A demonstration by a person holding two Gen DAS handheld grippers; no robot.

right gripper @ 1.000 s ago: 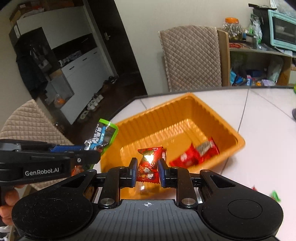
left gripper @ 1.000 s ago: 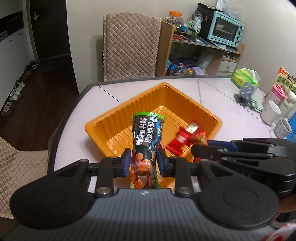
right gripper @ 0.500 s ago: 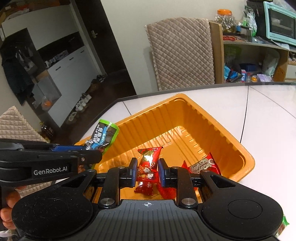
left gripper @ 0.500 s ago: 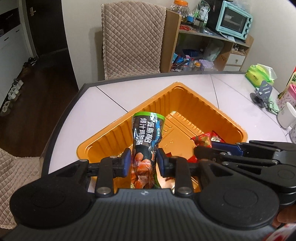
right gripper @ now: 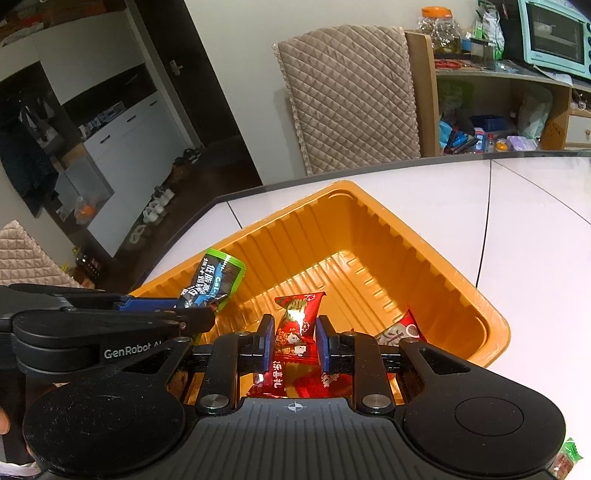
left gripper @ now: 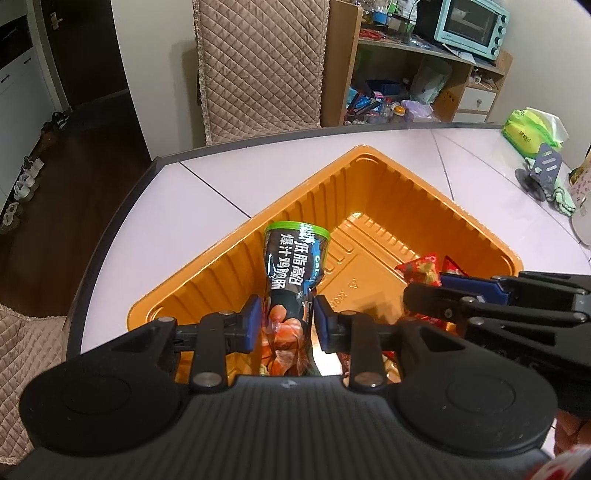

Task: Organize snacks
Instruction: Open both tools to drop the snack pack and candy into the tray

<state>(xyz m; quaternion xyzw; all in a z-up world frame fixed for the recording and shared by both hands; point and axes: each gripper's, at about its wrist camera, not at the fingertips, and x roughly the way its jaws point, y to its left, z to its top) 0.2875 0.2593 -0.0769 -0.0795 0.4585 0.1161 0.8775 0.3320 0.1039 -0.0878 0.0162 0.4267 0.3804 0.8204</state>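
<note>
- Step in hand: both grippers hold a snack over the orange tray, ready for deposit.
- The left gripper has its jaws pinched on a dark sausage pack with a green end. The pack stands up out of the jaws, above the tray's near-left part.
- The right gripper has its jaws pinched on a red candy, held above the tray's near side.
- Another red packet already lies on the tray floor, near the right wall.
- Next move, as judged: lower each snack toward the floor, part the jaws, then lift clear. The far half of the tray is bare and offers room.
- In the way: the two grippers sit close side by side, so a release in turn seems safer than both at once. The tall pack may tip against the wall when freed.
- Around: the tray rests on a white table. A tissue pack and a phone stand lie well apart to the right. A quilted chair and a shelf with a mint oven stand behind the table.
</note>
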